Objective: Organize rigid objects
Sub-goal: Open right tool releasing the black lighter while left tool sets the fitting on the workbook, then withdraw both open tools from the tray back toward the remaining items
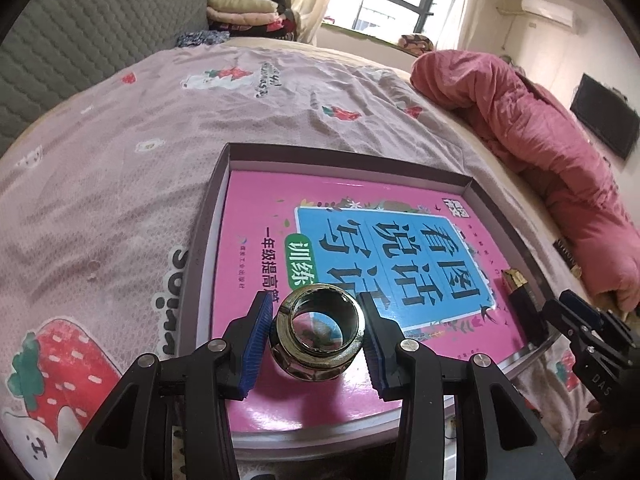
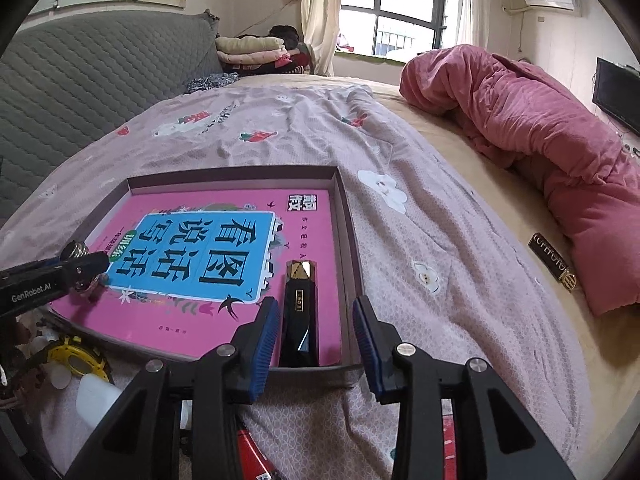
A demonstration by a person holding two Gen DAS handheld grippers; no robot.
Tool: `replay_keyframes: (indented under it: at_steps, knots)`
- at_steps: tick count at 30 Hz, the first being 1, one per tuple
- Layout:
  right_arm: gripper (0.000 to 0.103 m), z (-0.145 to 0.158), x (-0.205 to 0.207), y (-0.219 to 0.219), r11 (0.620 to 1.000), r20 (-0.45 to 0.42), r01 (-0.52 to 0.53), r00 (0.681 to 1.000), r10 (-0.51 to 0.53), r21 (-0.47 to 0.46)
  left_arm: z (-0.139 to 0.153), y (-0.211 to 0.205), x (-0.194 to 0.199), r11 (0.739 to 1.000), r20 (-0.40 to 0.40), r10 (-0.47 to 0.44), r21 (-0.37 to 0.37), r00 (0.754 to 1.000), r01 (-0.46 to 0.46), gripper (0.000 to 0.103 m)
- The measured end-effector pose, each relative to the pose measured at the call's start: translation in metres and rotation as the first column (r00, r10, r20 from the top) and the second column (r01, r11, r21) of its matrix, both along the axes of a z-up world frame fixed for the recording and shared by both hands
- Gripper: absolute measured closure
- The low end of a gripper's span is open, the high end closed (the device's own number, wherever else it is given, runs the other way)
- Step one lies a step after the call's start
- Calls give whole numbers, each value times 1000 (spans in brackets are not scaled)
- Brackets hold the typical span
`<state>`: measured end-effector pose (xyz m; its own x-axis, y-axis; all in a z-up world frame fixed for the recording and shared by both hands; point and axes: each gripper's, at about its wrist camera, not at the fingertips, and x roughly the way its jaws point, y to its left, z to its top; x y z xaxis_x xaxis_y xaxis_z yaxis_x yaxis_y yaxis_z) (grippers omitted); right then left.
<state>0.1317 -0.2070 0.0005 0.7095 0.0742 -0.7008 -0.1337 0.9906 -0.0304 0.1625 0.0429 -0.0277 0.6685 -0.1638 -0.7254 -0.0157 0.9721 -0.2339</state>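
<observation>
Pink and glossy, the workbook [image 1: 352, 280] lies flat inside a shallow grey box tray [image 2: 343, 216] on the bed [image 1: 120, 168], and two of the rigid things are already over it. The left gripper [image 1: 316, 336] has its blue fingers [image 1: 256, 344] clamped on a small dark glass jar [image 1: 318, 334], mouth toward the camera, held just above the book's near edge; whether the jar's base touches the cover I cannot tell. The right gripper [image 2: 316, 340] hangs over the tray's near right corner with its fingers [image 2: 266, 342] apart and nothing pressed between them; below lies a slim black case with a gold tip [image 2: 299, 312], resting lengthwise on the book close to the tray's right wall. That placement looks done, so the step in hand is judged to be setting the jar down inside the tray. Doing so calls for lowering it onto the book and releasing it upright, as it may roll. A second black and gold case [image 2: 554, 266] lies well apart on the bed beside the rolled red quilt [image 2: 560, 152], a likely next pick for the right hand.
</observation>
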Motion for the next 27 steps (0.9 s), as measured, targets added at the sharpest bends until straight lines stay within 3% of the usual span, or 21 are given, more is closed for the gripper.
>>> replay_keyframes:
  at_steps: [5, 9, 27]
  knots:
    - [62, 3, -3, 1, 1000, 5, -3, 1000, 3, 5, 2, 7, -2, 1000, 2, 13, -9, 1000, -13, 59]
    - [58, 4, -6, 1, 1000, 10, -5, 1000, 5, 8, 4, 6, -6, 1000, 7, 9, 5, 1000, -9, 50]
    - [58, 19, -19, -10, 1000, 44, 0, 999, -1, 26, 24, 14, -31, 998, 88, 43, 43, 995, -47, 48]
